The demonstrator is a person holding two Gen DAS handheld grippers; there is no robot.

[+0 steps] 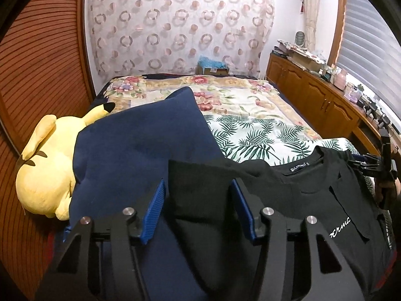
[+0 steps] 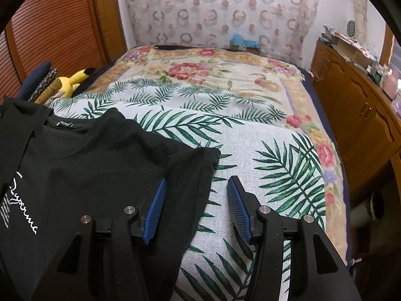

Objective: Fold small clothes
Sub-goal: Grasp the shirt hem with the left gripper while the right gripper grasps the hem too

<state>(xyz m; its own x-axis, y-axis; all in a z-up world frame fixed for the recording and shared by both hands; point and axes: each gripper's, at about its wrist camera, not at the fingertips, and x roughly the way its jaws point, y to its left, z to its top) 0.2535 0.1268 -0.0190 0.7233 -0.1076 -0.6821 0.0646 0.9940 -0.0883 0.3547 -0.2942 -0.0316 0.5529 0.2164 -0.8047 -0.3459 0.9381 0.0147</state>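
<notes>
While tee [image 1: 288,200] lay flat on leaf-print cover [image 2: 250,150], front up, collar away, both grippers worked its side edges — likely setting up inward fold. Left gripper [image 1: 198,210]: jaws about half open, astride tee's sleeve; pads not visibly pressing cloth, so nothing held. Right gripper [image 2: 198,210]: half open over opposite sleeve hem; one pad above black cloth, other above cover; no grip. Navy garment [image 1: 137,150] beside tee, draped against yellow plush [image 1: 42,165], probably waiting its turn.
</notes>
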